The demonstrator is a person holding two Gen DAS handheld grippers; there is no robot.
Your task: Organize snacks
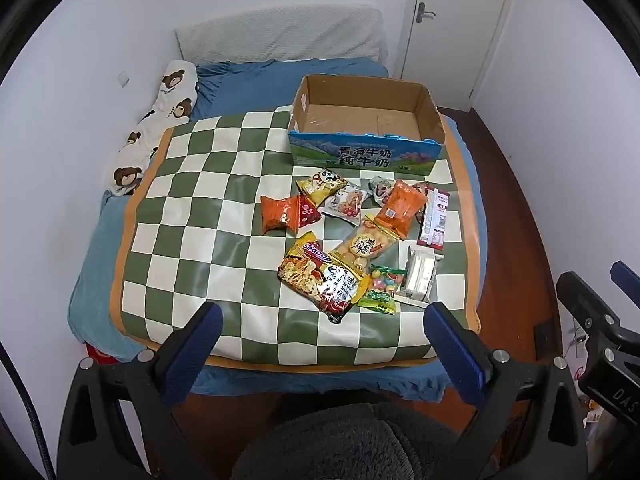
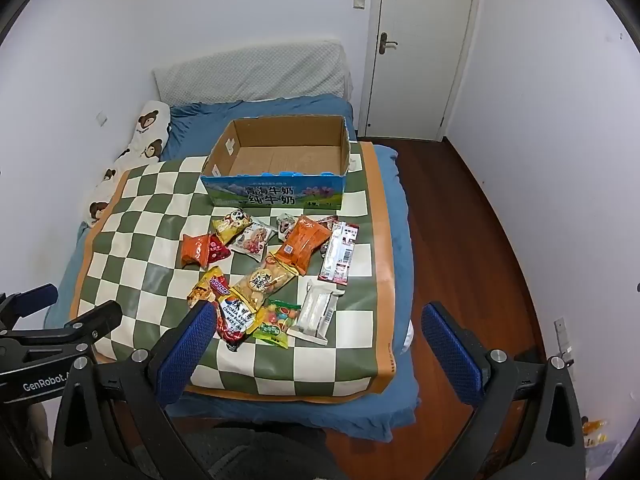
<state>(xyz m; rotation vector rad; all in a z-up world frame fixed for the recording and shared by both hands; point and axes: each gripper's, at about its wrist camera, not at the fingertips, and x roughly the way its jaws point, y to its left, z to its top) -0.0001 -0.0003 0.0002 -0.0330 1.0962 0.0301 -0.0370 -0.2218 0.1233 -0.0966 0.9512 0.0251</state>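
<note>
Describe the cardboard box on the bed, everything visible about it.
The cardboard box is an open-topped milk carton with its top cut away: plain brown card inside, a blue printed front panel with mountains, flowers and Chinese lettering. It sits upright and empty at the far side of the green-and-white checked mat, just beyond the scattered snack packets. Nothing touches it but the mat.

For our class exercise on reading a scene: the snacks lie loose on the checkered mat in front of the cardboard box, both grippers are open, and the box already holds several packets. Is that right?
One detail is wrong: the cardboard box is empty. The right wrist view shows its bare floor. The snacks do lie on the checkered mat, and both grippers are open.
</note>
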